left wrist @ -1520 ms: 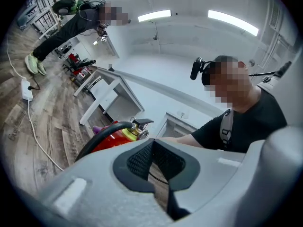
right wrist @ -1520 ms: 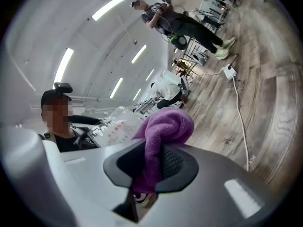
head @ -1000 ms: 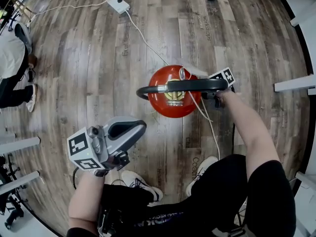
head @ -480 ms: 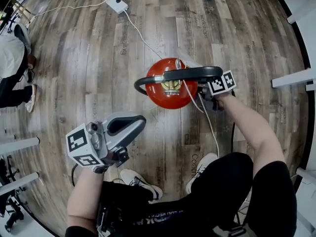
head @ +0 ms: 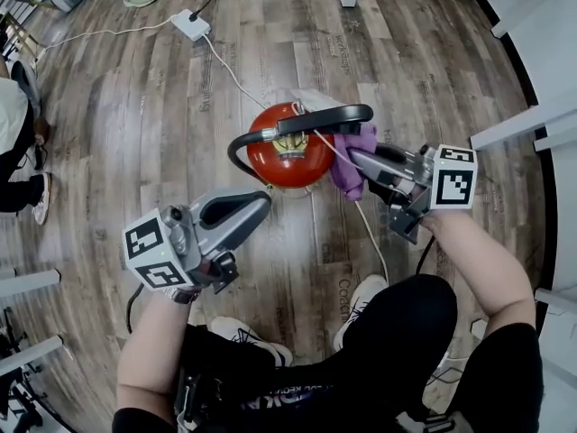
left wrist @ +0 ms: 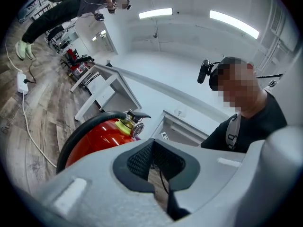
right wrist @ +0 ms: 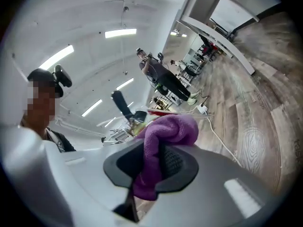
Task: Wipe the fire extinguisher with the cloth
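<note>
Head view: right gripper (head: 357,159), clenched on the purple cloth (head: 348,184), has lifted beside the fire extinguisher (head: 269,162) standing on the floor (head: 135,124), perhaps touching it. Left gripper (head: 260,206) hangs closed and empty. Wiping seems about to begin.

Cloth (head: 353,158) right of fire extinguisher (head: 270,161)

You are wearing black trousers (head: 397,332), a black short-sleeved top (head: 509,373) and white trainers (head: 261,339). You are carrying a grey left gripper (head: 260,204) and right gripper (head: 359,159) (each bearing a black-and-white marker cube (head: 155,262)).
</note>
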Tool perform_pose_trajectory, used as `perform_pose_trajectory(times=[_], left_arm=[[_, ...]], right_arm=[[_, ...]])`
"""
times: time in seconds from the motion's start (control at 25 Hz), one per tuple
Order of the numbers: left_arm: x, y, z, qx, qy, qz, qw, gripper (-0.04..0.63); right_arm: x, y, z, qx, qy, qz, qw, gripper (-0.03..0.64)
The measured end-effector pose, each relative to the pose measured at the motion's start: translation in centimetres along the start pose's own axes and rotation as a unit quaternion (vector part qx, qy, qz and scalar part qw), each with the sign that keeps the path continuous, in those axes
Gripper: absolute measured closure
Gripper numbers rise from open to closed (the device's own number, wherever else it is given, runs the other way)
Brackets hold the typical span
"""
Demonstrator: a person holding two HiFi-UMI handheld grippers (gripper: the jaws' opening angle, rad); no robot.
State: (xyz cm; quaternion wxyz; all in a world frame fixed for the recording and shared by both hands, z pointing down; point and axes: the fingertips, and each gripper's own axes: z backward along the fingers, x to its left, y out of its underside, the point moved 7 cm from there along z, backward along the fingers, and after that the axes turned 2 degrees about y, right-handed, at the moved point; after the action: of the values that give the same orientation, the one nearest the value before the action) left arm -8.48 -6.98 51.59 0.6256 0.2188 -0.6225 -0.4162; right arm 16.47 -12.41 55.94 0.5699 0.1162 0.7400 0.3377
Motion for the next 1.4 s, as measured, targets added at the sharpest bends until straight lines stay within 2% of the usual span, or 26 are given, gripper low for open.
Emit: perform_pose_trajectory(times=[0.2, 0.36, 0.44, 0.68, 0.92, 1.08, 1.24, 1.32, 1.4], left_arm=[[-0.3, 0.1, 0.0, -0.001, 0.006, -0.003, 1.0000, 0.598], [-0.2, 0.2, 0.7, 0.004, -0.003, 0.000, 1.0000, 0.598], [-0.3, 0.3, 0.7, 0.005, -0.005, 0.001, 1.0000, 0.598], [-0.4, -0.2, 0.4, 0.000, -0.001, -0.002, 1.0000, 0.600], [-0.1, 0.9, 0.5, 0.016, -0.006, 0.005, 0.9998, 0.598], [-0.1, 1.3, 1.2, 0.019, -0.018, 0.011, 0.9996, 0.598], [0.0, 2.0, 2.0, 0.028, -0.034, 0.014, 0.9990, 0.598], [0.1, 2.5, 2.5, 0.032, -0.045, 0.018, 0.9983, 0.598], [0.0, 2.8, 3.1, 0.035, -0.057, 0.023, 0.9975, 0.598]], right_arm=[[3.6, -0.8, 0.4, 0.008, -0.010, 0.058, 0.998, 0.554], [4.2, -0.2, -0.7, 0.024, -0.009, 0.118, 0.993, 0.554], [4.0, 0.3, -0.8, 0.024, -0.014, 0.129, 0.991, 0.554], [0.9, 2.8, 0.2, 0.030, 0.001, 0.117, 0.993, 0.551], [-6.5, 10.7, -2.0, 0.112, 0.044, 0.060, 0.991, 0.551], [-12.3, 16.8, -3.8, 0.195, 0.093, 0.027, 0.976, 0.549], [-17.7, 21.9, -6.2, 0.288, 0.153, 0.003, 0.945, 0.548], [-18.8, 23.3, -6.8, 0.327, 0.164, 0.016, 0.931, 0.547], [-19.0, 23.6, -6.9, 0.336, 0.158, 0.019, 0.928, 0.548]])
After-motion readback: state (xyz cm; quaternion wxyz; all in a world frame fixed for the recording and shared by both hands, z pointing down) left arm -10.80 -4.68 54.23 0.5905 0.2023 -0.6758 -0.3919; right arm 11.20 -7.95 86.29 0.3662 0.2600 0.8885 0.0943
